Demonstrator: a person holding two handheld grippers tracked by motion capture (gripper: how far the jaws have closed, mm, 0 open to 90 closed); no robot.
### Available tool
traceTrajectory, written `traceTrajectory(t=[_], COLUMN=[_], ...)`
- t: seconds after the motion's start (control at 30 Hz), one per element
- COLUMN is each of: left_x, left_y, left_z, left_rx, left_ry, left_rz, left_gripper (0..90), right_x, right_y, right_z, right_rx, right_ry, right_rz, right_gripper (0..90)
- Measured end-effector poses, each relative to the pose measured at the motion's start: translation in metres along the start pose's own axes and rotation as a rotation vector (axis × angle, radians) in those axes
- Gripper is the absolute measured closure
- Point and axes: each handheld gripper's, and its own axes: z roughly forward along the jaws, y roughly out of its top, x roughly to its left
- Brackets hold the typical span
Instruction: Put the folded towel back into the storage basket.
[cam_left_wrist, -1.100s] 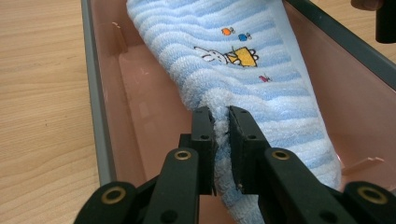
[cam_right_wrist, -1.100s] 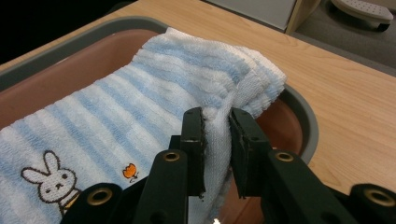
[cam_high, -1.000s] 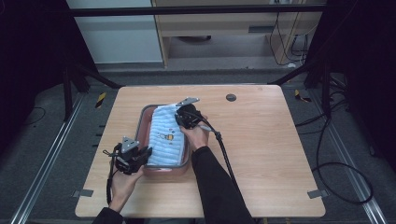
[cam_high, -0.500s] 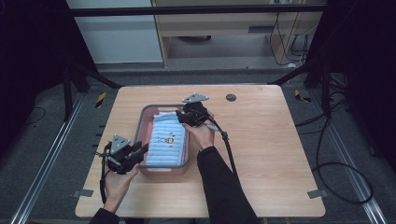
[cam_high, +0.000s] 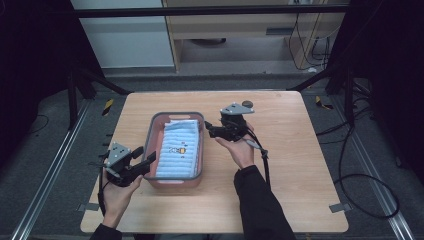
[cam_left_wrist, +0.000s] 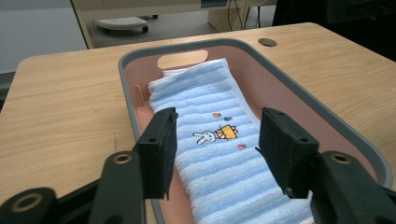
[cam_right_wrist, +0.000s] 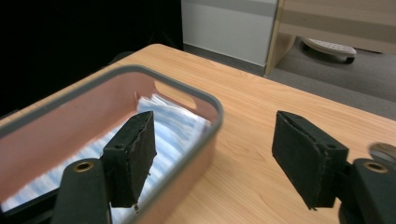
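High view, from left: the left gripper (cam_high: 142, 161) hangs just off the near left corner of the pink basket (cam_high: 158, 123), jaws spread and empty. Its own view looks along the folded blue towel (cam_left_wrist: 219, 140), which lies flat in the basket beyond and between the fingers (cam_left_wrist: 159, 144). The right gripper (cam_high: 210, 129) sits beside the basket's far right rim, jaws also spread, empty. Judging by this, the towel is placed; both hands seem free to retreat.
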Motion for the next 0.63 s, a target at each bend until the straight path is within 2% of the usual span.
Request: traceTrajectory(t=[0.1, 0.23, 0.43, 0.63], left_x=[0.002, 0.006, 0.013, 0.021], left_y=[-0.001, -0.004, -0.007, -0.009], left_z=[-0.001, 0.001, 0.001, -0.002], left_rx=[0.000, 0.019, 0.025, 0.021], left_ry=[0.009, 0.018, 0.035, 0.053], left_rz=[0.011, 0.031, 0.034, 0.031], left_gripper=[41.4, 36.5, 32.6, 30.3], right_x=[-0.011, -0.028, -0.051, -0.065], right_y=[-0.009, -0.027, -0.052, -0.073], right_z=[-0.017, -0.037, -0.066, -0.089], right_rx=[-0.003, -0.007, 0.006, 0.030], right_ry=[-0.019, -0.043, -0.080, -0.113], right_rz=[0.001, 0.025, 0.047, 0.046], right_gripper=[28.5, 26.7, 24.7, 23.2])
